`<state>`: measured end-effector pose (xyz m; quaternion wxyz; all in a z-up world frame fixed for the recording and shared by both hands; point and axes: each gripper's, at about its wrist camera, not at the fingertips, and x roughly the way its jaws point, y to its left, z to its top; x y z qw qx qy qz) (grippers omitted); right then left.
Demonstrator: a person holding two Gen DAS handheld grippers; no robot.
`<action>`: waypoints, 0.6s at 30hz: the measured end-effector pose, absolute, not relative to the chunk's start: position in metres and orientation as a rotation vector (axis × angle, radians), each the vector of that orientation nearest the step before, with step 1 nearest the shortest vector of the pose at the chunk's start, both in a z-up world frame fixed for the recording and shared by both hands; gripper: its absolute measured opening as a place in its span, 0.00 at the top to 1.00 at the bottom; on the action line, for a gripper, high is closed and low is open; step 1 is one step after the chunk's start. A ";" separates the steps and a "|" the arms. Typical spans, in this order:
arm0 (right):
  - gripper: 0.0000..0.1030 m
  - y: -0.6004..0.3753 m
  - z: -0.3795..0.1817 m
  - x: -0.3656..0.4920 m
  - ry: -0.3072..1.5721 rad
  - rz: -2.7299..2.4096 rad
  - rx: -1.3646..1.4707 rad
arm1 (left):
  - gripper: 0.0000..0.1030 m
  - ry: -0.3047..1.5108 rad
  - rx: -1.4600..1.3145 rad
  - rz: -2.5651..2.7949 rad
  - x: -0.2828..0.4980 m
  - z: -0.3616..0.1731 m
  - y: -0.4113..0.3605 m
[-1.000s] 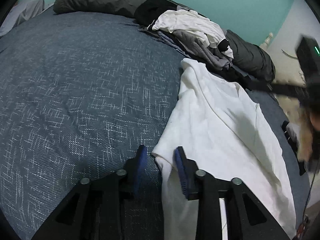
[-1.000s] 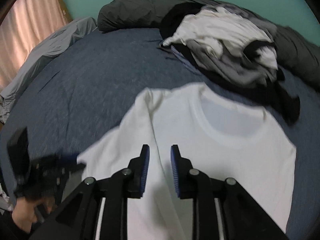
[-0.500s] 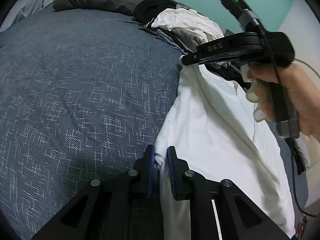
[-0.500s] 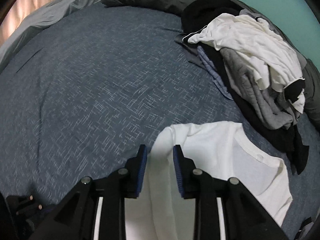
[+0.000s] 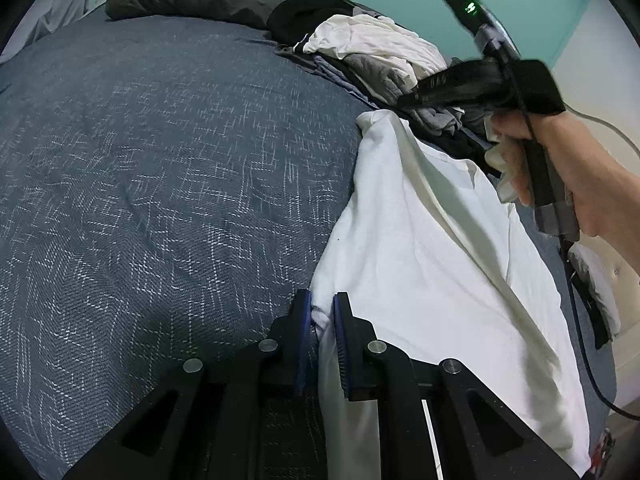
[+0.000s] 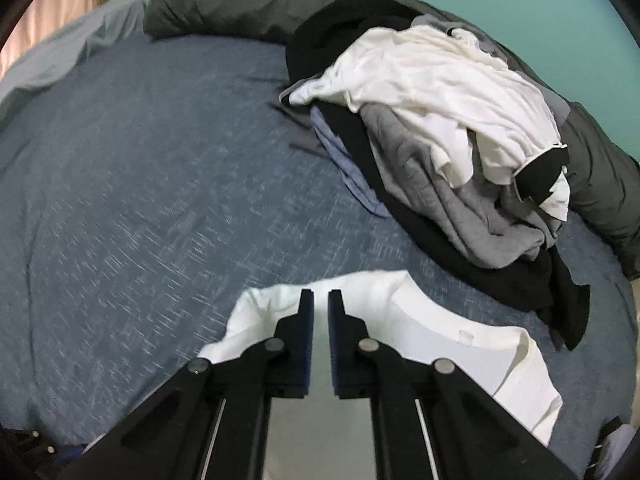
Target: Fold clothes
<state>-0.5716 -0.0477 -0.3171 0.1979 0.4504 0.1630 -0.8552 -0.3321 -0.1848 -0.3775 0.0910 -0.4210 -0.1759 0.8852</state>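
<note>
1. The white T-shirt [image 5: 432,264] is spread on the blue bedspread [image 5: 160,184], beside the clothes pile [image 6: 440,120].
2. Its edge is pinched by the left gripper [image 5: 322,320].
3. The right gripper [image 6: 320,312] is closing on the shoulder fabric.

Blue bedspread [image 5: 168,200] left of white T-shirt [image 5: 432,264]: wide, bare, free passage. Far side blocked: heap of unfolded clothes [image 6: 448,128] just beyond shirt collar, dark grey duvet roll [image 6: 240,0] along wall. Right hand [image 5: 568,176] hangs over shirt's far end.
</note>
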 end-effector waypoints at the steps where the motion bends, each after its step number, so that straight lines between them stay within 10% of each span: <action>1: 0.94 -0.048 -0.313 -0.570 0.417 -2.378 1.233 | 0.88 -0.524 -1.252 2.629 -0.332 -0.377 -0.185; 12: 0.83 -0.052 -0.338 -0.573 0.299 -2.229 1.372 | 0.88 -0.549 -1.252 2.614 -0.328 -0.377 -0.189; 18: 0.98 -0.043 -0.338 -0.578 0.146 -2.230 1.328 | 0.88 -0.549 -1.251 2.614 -0.328 -0.376 -0.188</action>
